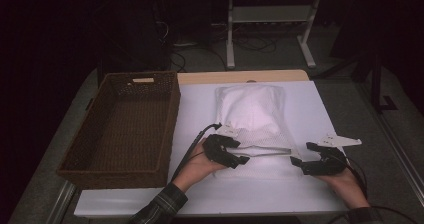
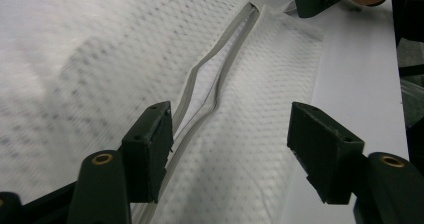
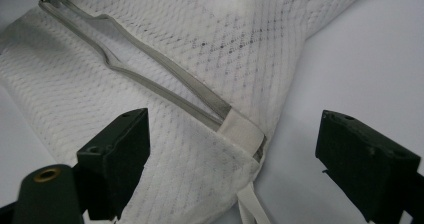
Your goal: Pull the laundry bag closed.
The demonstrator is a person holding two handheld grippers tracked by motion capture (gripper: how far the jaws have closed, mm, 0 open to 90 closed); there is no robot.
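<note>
The left tool point(image 1: 239, 153) has its jaws standing well apart, with nothing clamped between them. In the left gripper view its two black pads point(image 2: 150, 149) straddle the near end of the white mesh bag point(image 1: 252, 116): one pad sits just beside the grey zipper point(image 2: 220, 79), while the other is over the bag's edge, where the cloth meets the bare white sheet. Whether either pad brushes the mesh cannot be told; neither presses on it.

The right tool point(image 1: 298, 154) also has its jaws wide apart and holds nothing. In the right gripper view they frame the bag's corner, where the zipper ends in a pale fabric tab point(image 3: 242, 129); a narrow white strap point(image 3: 252, 204) hangs from that corner between the jaws. One pad lies over the mesh and the other over the bare sheet just beside the bag.

The zipper runs across the end of the bag nearest the person, between the two tools, and gapes open along its middle, its two grey tapes bowed apart.

The bag lies flat on the surface point(image 1: 310, 109), its far half plump with a white filling and its near half flatter. To the left of the bag, near but not touching it, stands a dark brown woven basket point(image 1: 122, 129), with a label on its far wall. A hand holds each tool, a plaid sleeve point(image 1: 160, 206) behind the left one.
</note>
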